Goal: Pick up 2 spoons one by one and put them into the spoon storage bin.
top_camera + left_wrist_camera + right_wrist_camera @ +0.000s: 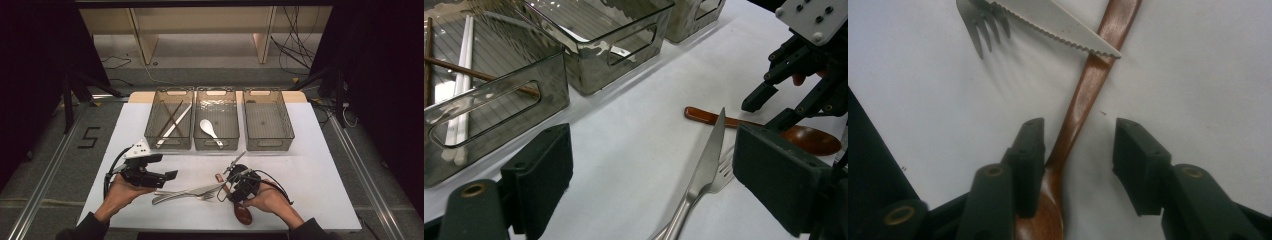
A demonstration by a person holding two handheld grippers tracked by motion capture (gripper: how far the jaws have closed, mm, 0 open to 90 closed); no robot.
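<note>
The white surface (pixel 310 165) carries three clear bins in a row at its far side. The left bin (pixel 170 120) holds brown and white chopsticks (pixel 172 122) lying crossed. The middle bin (pixel 216 120) holds a white spoon (pixel 210 130). The right bin (pixel 267 120) stands just beside the middle one. At the near left, the left hand (pixel 117 195) holds the left tool (pixel 167 175) above the surface, jaws pointing right toward the cutlery. In the left gripper view its jaws stand wide apart with nothing between the pads: the left tool is open. Right of it, a knife (pixel 187 192) and a fork (pixel 200 196) lie side by side on the surface, handles to the left, tips to the right. In the right gripper view the serrated knife tip lies across the handle of the wooden spoon (pixel 1083 100), and the fork tines lie just beside it. The wooden spoon lies at the near centre-right of the surface, handle toward the bins and bowl toward the near edge. The right hand (pixel 272 200) holds the right tool (pixel 235 185) down over this spoon. Its jaws straddle the neck where handle meets bowl: one pad is against the spoon, the other stands clear of it with bare surface in the gap. The right tool is partly open and does not grip the spoon.
</note>
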